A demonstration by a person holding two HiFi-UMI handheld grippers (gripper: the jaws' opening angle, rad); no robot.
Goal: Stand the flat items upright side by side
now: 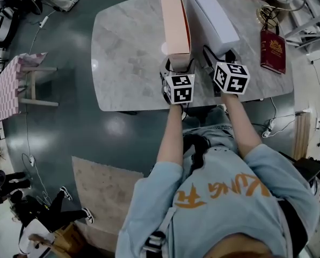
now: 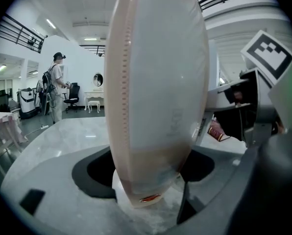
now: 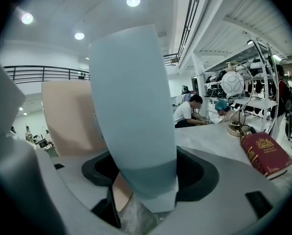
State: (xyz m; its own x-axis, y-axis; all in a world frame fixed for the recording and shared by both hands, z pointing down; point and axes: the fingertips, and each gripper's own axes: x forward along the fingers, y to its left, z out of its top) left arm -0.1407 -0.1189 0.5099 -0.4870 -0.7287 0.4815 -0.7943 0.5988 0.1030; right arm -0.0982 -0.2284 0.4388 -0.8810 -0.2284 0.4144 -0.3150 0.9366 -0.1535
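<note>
1. Got the left tongs [image 1: 179,67] clamped on the near end of a pale pink flat cardboard box [image 1: 174,20], down low by the grey marble surface [image 1: 128,52].
2. Same deal with the right tongs [image 1: 219,58]: closed on the near end of a white flat cardboard box [image 1: 211,9].
3. Found both boxes standing on a long edge, side by side with a slim gap between, running away across the surface.
4. Guessing light, stiff, smooth-sided and tippy on such a narrow edge, so better to pinch across the thin width, low at one end, and let go gently.
5. Spotted a dark red hardback book [image 1: 273,50] lying flat further right, well apart from both.
</note>
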